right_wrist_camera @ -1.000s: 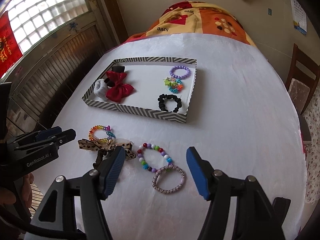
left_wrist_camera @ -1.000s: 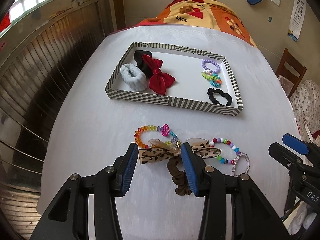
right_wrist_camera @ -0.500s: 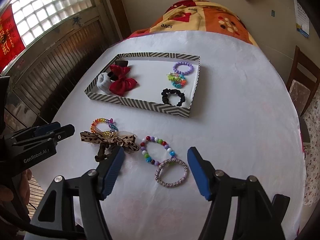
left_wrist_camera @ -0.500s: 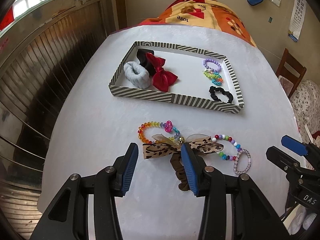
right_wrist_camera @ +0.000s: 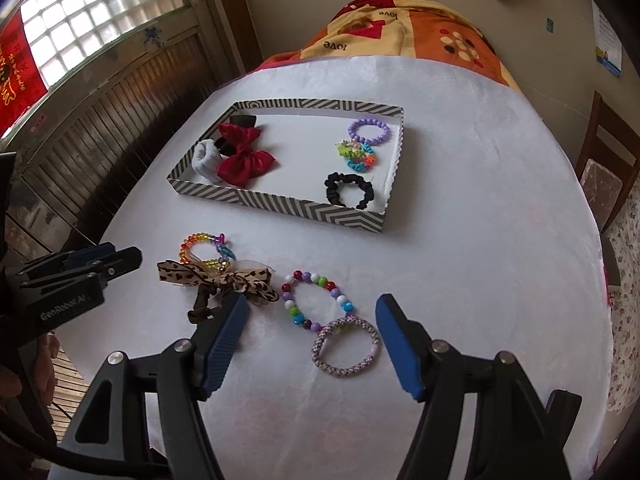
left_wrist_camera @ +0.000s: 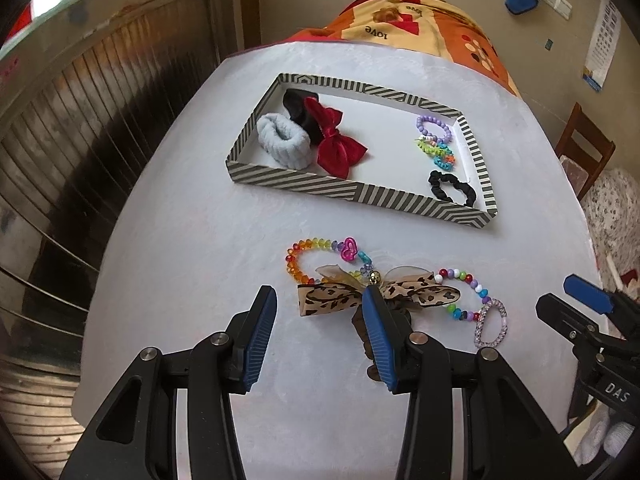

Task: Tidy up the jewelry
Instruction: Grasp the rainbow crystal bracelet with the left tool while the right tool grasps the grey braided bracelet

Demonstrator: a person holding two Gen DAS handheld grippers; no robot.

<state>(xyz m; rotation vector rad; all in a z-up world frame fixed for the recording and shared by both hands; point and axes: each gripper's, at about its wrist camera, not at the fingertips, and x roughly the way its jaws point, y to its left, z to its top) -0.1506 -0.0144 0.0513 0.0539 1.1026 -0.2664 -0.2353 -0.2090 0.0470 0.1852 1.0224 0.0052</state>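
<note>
A striped tray point(left_wrist_camera: 348, 190) point(right_wrist_camera: 280, 202) holds a grey scrunchie point(left_wrist_camera: 282, 140), a red bow point(left_wrist_camera: 334, 142) point(right_wrist_camera: 244, 160), a black scrunchie point(left_wrist_camera: 452, 188) point(right_wrist_camera: 350, 190) and bead bracelets. On the table in front of it lie a rainbow bracelet point(left_wrist_camera: 298, 264) point(right_wrist_camera: 200, 240), a leopard bow scrunchie point(left_wrist_camera: 332, 300) point(right_wrist_camera: 216, 276), a multicolour bead bracelet point(left_wrist_camera: 468, 284) point(right_wrist_camera: 316, 300) and a woven bangle point(left_wrist_camera: 490, 322) point(right_wrist_camera: 346, 346). My left gripper point(left_wrist_camera: 316, 308) hangs open just short of the leopard bow. My right gripper point(right_wrist_camera: 310, 316) stands open above the bead bracelet and bangle.
The white tablecloth point(right_wrist_camera: 480, 240) ends at a rounded edge near a wooden wall panel point(left_wrist_camera: 80, 140) on the left. A wooden chair point(right_wrist_camera: 608, 168) stands at the right. An orange patterned blanket point(right_wrist_camera: 400, 28) covers the far end.
The left gripper has drawn back a little, so the leopard bow now lies ahead of its fingertips instead of between them. The right gripper has barely shifted.
</note>
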